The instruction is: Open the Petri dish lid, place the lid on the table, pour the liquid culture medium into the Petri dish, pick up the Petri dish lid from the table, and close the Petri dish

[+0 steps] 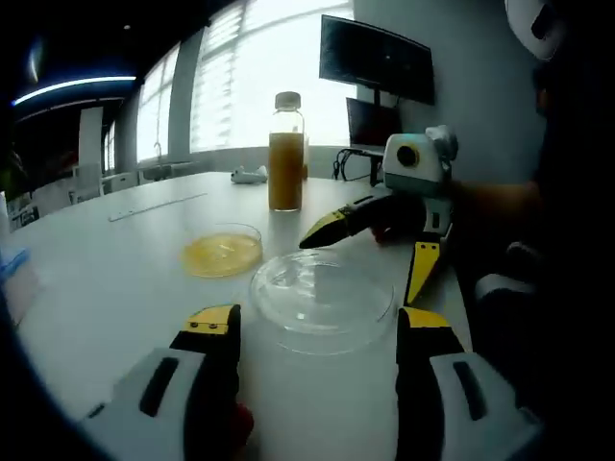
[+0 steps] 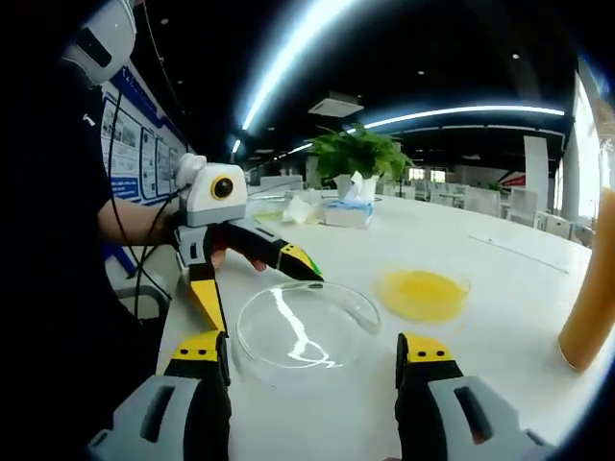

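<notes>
The clear Petri dish lid [image 1: 322, 293] [image 2: 307, 325] lies on the white table, between the two grippers facing each other. My left gripper [image 1: 320, 322] [image 2: 269, 305] is open, jaws either side of the lid with a gap at each rim. My right gripper [image 2: 314, 351] [image 1: 357, 272] is open too, straddling the lid from the opposite side. The uncovered Petri dish [image 1: 223, 253] [image 2: 423, 293] holds yellow medium and sits just beyond the lid. A capped bottle [image 1: 286, 154] [image 2: 591, 298] of orange-brown liquid stands upright behind it.
The round white table [image 1: 106, 279] extends far beyond the dish. A potted plant [image 2: 357, 154] and a tissue box [image 2: 348, 213] stand at its far side. A monitor [image 1: 375, 58] and cables sit near the wall. The person's hand [image 2: 226, 252] and body are close.
</notes>
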`<act>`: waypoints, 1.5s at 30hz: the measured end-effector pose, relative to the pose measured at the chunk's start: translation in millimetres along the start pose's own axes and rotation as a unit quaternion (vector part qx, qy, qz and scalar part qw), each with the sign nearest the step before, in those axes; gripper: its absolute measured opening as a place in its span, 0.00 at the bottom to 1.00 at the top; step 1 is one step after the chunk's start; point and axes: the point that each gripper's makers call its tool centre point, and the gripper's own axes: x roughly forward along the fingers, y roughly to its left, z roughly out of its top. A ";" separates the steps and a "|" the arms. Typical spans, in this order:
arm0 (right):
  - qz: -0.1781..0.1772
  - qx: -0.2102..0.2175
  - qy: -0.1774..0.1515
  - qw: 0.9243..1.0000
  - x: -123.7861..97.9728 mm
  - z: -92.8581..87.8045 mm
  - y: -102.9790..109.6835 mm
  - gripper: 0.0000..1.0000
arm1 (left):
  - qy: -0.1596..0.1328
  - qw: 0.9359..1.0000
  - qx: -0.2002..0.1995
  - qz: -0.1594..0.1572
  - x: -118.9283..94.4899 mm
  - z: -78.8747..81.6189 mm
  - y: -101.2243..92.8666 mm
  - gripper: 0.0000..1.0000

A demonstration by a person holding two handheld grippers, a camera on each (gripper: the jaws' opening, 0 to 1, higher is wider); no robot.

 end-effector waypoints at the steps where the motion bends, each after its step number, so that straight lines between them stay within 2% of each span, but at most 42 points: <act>1: 0.001 0.000 0.001 1.000 0.1 -0.4 0.0 0.63 | 0.001 1.000 0.000 0.000 0.0 -0.3 0.3 0.57; 16: 0.013 -0.005 0.017 1.000 1.5 -6.8 4.1 0.58 | 0.009 1.000 0.005 -0.011 3.8 -3.6 -1.8 0.51; 22: 0.014 -0.004 0.017 1.000 1.6 -7.0 4.3 0.57 | 0.008 1.000 0.005 -0.011 3.6 -3.8 -1.1 0.51; 28: 0.015 0.016 0.008 1.000 0.2 -4.0 2.2 0.54 | 0.006 1.000 0.004 -0.013 3.1 -3.8 -1.7 0.51; 45: 0.012 0.000 0.009 1.000 1.8 -4.6 4.6 0.53 | 0.006 1.000 0.000 -0.016 2.8 -3.9 -2.4 0.52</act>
